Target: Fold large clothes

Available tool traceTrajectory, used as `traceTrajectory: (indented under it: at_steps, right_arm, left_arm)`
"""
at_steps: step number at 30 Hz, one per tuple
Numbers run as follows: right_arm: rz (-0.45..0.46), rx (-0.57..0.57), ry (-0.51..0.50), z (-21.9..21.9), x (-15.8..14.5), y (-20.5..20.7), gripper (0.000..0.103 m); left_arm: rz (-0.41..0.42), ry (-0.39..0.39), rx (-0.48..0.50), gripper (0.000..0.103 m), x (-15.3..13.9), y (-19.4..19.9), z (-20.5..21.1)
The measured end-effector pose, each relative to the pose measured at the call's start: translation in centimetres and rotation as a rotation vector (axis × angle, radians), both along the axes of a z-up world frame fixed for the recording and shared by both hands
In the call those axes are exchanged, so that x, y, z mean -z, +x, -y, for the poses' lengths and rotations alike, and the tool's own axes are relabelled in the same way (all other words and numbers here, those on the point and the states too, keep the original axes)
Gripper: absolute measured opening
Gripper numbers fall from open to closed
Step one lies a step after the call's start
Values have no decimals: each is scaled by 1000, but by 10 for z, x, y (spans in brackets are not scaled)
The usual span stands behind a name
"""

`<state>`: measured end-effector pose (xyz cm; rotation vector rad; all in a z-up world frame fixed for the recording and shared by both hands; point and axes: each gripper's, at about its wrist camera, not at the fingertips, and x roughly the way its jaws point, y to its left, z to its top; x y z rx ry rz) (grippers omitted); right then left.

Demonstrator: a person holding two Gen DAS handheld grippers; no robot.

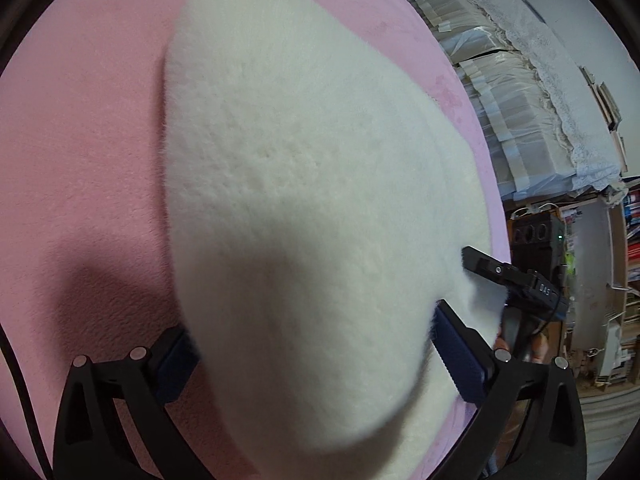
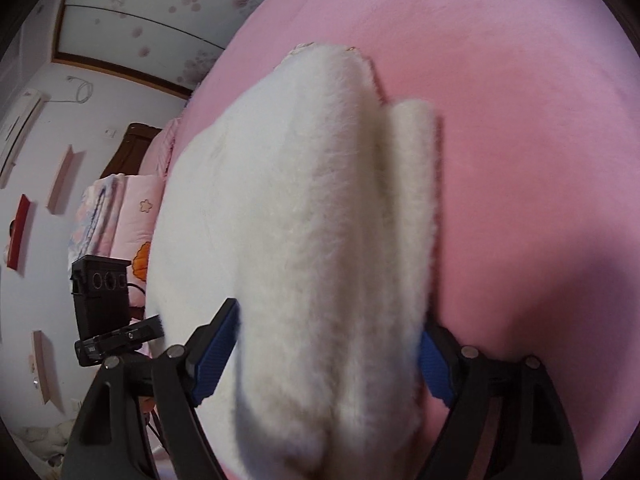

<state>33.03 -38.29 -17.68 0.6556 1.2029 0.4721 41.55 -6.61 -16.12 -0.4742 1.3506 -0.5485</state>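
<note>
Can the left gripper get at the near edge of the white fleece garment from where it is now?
Probably yes: the left gripper already straddles the white fleece garment on the pink bed cover, blue pads apart, nothing blocking.

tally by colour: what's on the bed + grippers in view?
White: 1, fluffy garment
Pink: 1, bed sheet
Black with blue pads: 2, left gripper and right gripper, each astride the garment's near edge
Total: 4

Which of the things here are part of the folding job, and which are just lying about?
Part of the job: fluffy white garment, pink bed, left gripper, right gripper.
Lying about: folded pink quilt, plastic-covered stacks, shelves.
</note>
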Motion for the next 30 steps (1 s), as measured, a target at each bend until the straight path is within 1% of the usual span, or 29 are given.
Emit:
traceTrajectory:
  at_steps: [3,4,5,10,11,13,15,16,18,21,25,30]
  right_arm:
    - [17,-9,18,0,3,4,83]
    - [23,-14,12,-2,4,4,81]
    - [30,-15,0,-4,4,4,81]
    - [98,-4,-70,-17,-11,-4,60]
    - [105,2,-74,-18,-12,-6,58]
    - [124,15,-88,-21,-17,-11,51]
    - [145,23,-130,-27,-24,-16,48]
    - [153,29,-148,-30,-28,-17,47]
    - [168,42,-181,-37,-35,-22,45]
    - [186,63,-216,-45,-46,-28,43]
    - [203,67,-238,-51,-58,-44,41]
    - [212,64,-240,-75,-71,-64,41]
  left_arm:
    - [-37,-55,-18,103,13,2,-3]
    - [-44,-58,-26,103,16,2,-1]
    - [-40,-46,-36,103,18,2,1]
    - [25,96,-66,103,8,-6,18]
    - [39,120,-70,101,2,-7,20]
    - [73,173,-75,97,-8,-12,24]
    - [104,213,-80,90,-17,-15,29]
    - [121,233,-82,88,-21,-17,31]
    - [142,251,-79,83,-32,-20,32]
    - [184,276,-74,77,-46,-26,37]
    - [222,299,-64,75,-64,-33,33]
    - [213,302,-46,74,-82,-49,11]
